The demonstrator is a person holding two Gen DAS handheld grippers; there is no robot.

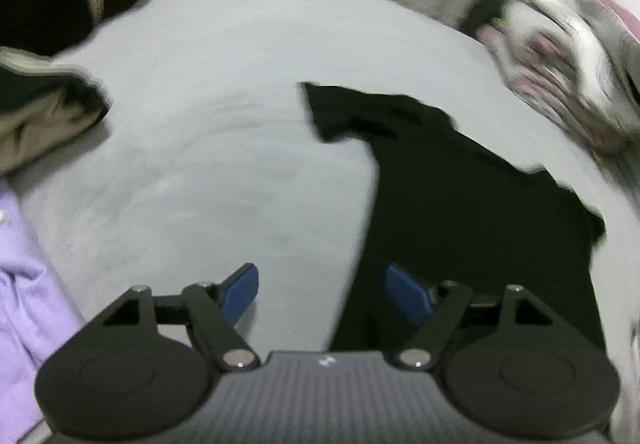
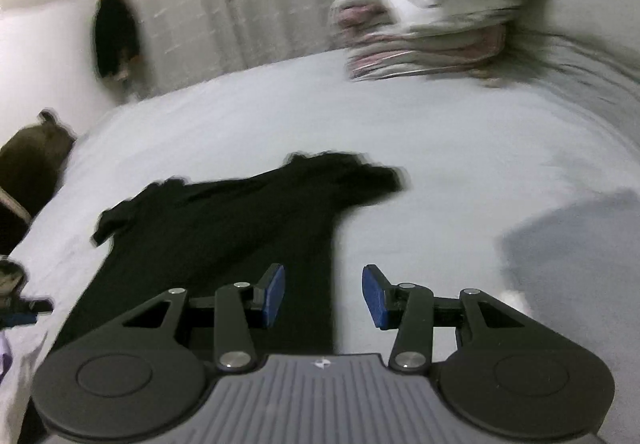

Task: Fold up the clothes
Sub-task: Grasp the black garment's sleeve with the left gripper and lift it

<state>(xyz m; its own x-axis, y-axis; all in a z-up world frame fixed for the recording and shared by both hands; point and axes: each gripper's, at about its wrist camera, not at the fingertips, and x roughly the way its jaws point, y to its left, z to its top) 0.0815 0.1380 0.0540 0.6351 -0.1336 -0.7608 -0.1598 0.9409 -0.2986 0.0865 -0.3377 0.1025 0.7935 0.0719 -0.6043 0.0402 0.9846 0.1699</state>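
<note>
My left gripper (image 1: 320, 294) and right gripper (image 2: 323, 296) both hang spread and empty. The black shirt (image 1: 460, 204) lies flat at one o'clock; I'd pinch a sleeve edge squarely.

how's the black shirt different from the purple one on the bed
The black shirt lies spread flat across the grey bed sheet, sleeves out, right in front of the open jaws. The purple shirt sits at the bed's left edge, mostly cut off by the frame and rumpled into folds. The black one is dark and plain; the purple one is pale lilac with a small button showing. Both rest on the same sheet, and neither is held.
</note>
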